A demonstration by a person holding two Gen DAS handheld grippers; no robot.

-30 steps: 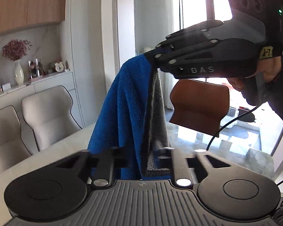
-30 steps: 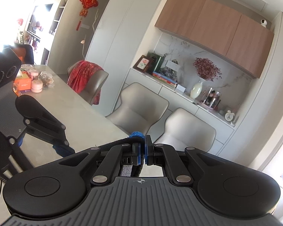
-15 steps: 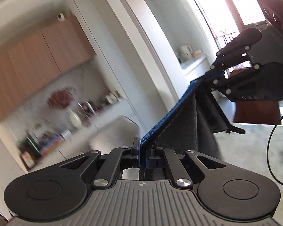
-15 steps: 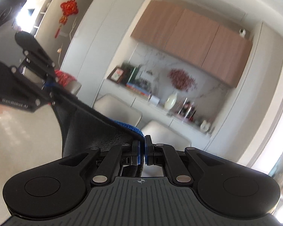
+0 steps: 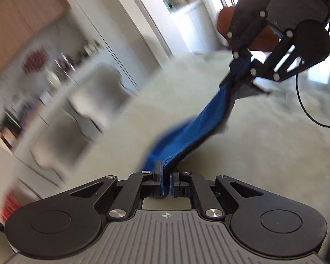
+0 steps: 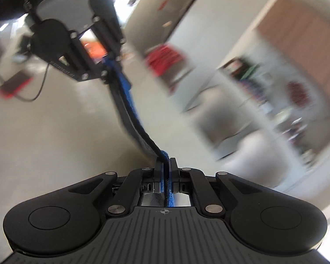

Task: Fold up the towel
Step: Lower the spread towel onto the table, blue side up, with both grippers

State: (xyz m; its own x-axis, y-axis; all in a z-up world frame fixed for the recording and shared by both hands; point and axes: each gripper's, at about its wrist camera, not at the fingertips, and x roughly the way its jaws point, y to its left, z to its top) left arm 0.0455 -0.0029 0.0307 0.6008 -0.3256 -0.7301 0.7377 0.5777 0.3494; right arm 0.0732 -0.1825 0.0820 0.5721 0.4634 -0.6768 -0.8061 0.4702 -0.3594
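Observation:
The towel [image 5: 193, 129] is blue on one side and dark grey on the other. It hangs stretched between my two grippers over the pale table [image 5: 264, 154]. My left gripper [image 5: 166, 178] is shut on one corner. My right gripper [image 5: 244, 70], seen in the left wrist view at upper right, is shut on the other corner. In the right wrist view the towel [image 6: 129, 110] runs as a narrow band from my right gripper [image 6: 166, 176] up to the left gripper [image 6: 112, 70]. Both views are motion-blurred.
Pale upholstered chairs [image 5: 81, 114] stand along the table's far side, with a white sideboard and a vase of dried flowers [image 5: 50, 74] behind. A brown chair [image 5: 226, 22] is at the far end. A black cable [image 5: 305, 110] and a red-edged phone [image 6: 13, 85] lie on the table.
Both grippers have swung downward toward the table with the towel held between them. The towel went from hanging upright to stretched out low over the tabletop.

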